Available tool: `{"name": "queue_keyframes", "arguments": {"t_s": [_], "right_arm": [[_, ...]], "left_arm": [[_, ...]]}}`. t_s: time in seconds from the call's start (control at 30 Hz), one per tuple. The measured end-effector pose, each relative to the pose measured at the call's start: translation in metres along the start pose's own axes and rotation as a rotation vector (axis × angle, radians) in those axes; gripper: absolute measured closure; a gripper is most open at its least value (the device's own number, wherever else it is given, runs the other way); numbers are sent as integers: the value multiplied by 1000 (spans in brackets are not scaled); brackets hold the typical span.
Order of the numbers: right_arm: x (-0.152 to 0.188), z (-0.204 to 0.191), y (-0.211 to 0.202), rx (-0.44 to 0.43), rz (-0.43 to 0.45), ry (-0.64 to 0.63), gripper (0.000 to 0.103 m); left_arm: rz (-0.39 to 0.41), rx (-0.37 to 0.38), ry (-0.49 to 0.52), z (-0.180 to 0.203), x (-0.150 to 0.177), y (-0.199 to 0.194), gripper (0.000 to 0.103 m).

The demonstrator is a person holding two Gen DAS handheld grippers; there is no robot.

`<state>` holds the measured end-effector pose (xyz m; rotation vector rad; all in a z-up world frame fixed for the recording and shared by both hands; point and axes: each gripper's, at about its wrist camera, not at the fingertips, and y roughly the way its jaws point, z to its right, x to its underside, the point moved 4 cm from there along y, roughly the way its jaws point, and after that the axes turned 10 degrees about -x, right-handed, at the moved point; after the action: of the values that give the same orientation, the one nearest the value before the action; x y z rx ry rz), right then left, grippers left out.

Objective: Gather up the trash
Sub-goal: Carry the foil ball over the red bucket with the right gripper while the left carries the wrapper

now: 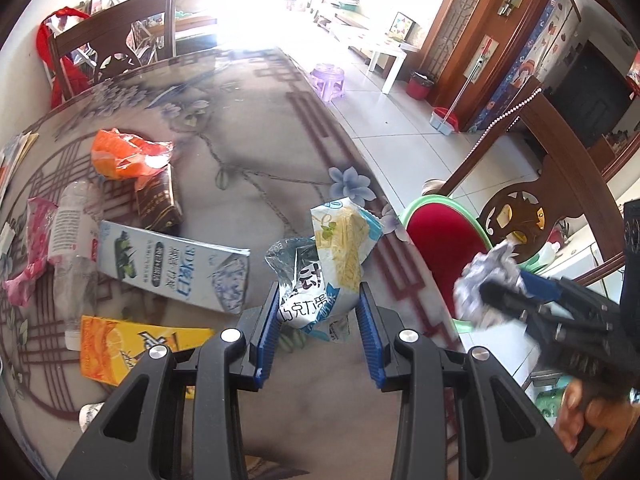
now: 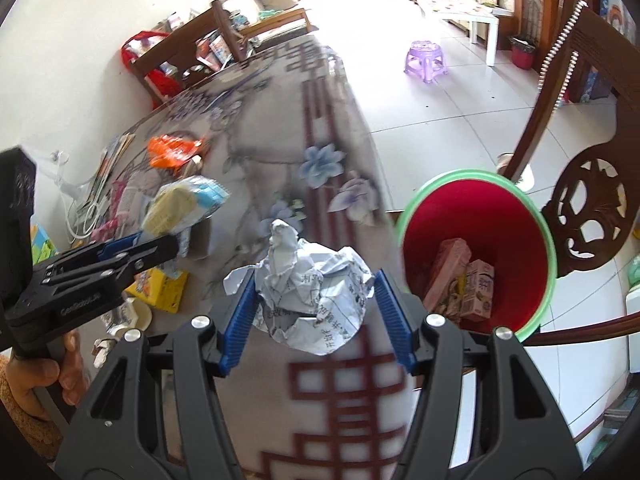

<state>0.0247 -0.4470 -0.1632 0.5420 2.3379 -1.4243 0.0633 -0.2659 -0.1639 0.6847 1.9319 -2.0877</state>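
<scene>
My left gripper is shut on a white, blue and yellow snack wrapper and holds it above the table; it also shows in the right wrist view. My right gripper is shut on a crumpled paper ball, near the table's right edge; the ball also shows in the left wrist view. A red bin with a green rim stands on the floor right of the table, with pink cartons inside. The bin also shows in the left wrist view.
On the table lie an orange bag, a brown pack, a clear bottle, a pink wrapper, a white-blue box and a yellow carton. A wooden chair stands beside the bin.
</scene>
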Motion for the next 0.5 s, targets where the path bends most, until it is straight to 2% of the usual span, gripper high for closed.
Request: {"name": "queue_keyframes", "arguments": {"t_s": [0.33, 0.4, 0.47, 0.5], "right_arm": [[-22, 94, -19, 144, 50, 124, 46], [-25, 108, -19, 167, 55, 137, 42], [-27, 118, -21, 186, 65, 163, 30], [-28, 123, -24, 187, 81, 181, 28]], "left_arm": [[-23, 2, 35, 31, -12, 14, 69], [-26, 11, 58, 43, -16, 18, 69], [-28, 26, 87, 57, -20, 22, 69], [-30, 34, 101, 64, -21, 24, 69]]}}
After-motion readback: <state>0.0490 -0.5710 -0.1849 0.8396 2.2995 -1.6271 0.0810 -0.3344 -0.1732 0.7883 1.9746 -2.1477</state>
